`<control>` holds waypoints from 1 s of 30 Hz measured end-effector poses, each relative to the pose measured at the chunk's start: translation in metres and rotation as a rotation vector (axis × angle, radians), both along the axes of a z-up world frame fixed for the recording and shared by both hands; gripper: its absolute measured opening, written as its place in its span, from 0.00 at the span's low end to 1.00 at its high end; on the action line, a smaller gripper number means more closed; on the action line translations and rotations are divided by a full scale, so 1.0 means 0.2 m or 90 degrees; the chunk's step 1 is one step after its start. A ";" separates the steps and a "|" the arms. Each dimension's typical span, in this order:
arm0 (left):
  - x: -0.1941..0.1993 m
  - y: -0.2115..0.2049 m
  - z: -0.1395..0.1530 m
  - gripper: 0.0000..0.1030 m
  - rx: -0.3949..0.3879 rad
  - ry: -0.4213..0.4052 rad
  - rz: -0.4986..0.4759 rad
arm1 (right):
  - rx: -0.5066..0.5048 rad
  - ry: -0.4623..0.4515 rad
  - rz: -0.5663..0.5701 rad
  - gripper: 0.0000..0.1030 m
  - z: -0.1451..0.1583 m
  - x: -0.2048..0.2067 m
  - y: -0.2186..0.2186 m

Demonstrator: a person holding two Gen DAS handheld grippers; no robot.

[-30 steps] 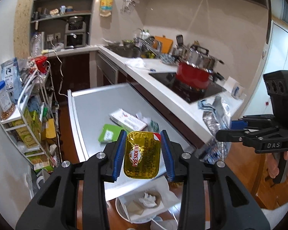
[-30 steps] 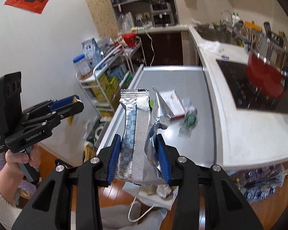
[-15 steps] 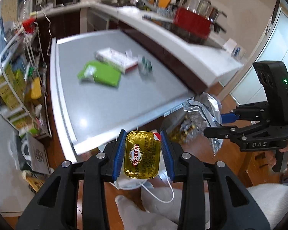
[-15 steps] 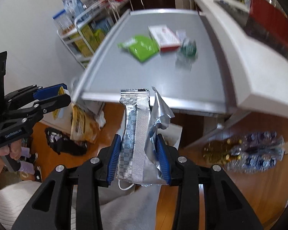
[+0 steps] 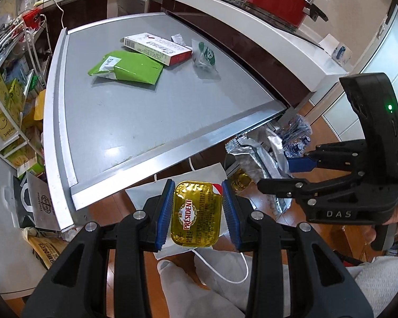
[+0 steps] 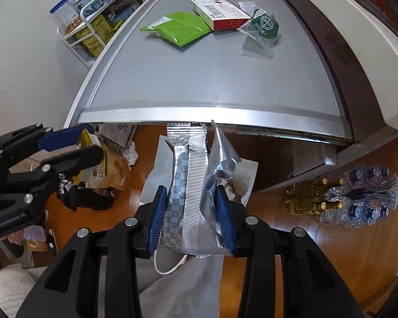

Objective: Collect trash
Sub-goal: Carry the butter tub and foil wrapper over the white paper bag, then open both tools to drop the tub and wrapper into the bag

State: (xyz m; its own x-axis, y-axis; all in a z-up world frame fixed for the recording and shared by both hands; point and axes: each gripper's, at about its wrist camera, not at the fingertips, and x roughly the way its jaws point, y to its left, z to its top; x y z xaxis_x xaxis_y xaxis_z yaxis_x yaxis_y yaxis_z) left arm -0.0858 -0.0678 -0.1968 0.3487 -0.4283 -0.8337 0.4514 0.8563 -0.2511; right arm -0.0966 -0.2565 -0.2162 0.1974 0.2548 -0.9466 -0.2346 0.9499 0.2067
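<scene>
My left gripper (image 5: 196, 213) is shut on a gold butter portion pack (image 5: 196, 214), held below the front edge of the grey table (image 5: 135, 122). My right gripper (image 6: 191, 221) is shut on a torn silver foil wrapper (image 6: 191, 185). From the left wrist view the right gripper (image 5: 291, 175) shows with the foil wrapper (image 5: 252, 159) to the right. From the right wrist view the left gripper (image 6: 74, 145) shows at the left. A white paper bag (image 6: 248, 175) stands open on the floor under both. On the table lie a green pouch (image 5: 127, 67), a red-and-white box (image 5: 156, 46) and a clear green-printed bag (image 5: 204, 58).
A wire rack (image 5: 5, 87) of packets stands left of the table. A white counter with a red pot (image 5: 276, 0) runs along the right. Bottles in plastic wrap (image 6: 358, 196) lie on the wood floor. A person's grey-clad legs (image 5: 199, 281) are below the grippers.
Both grippers have dropped from above the table to below its front edge and tilted downward, each keeping its hold. The bag on the floor has come closer.
</scene>
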 end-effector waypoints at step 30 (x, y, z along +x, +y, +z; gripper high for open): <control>0.07 0.06 0.02 0.61 0.016 -0.010 0.048 | 0.017 0.013 -0.032 0.61 -0.02 0.03 -0.07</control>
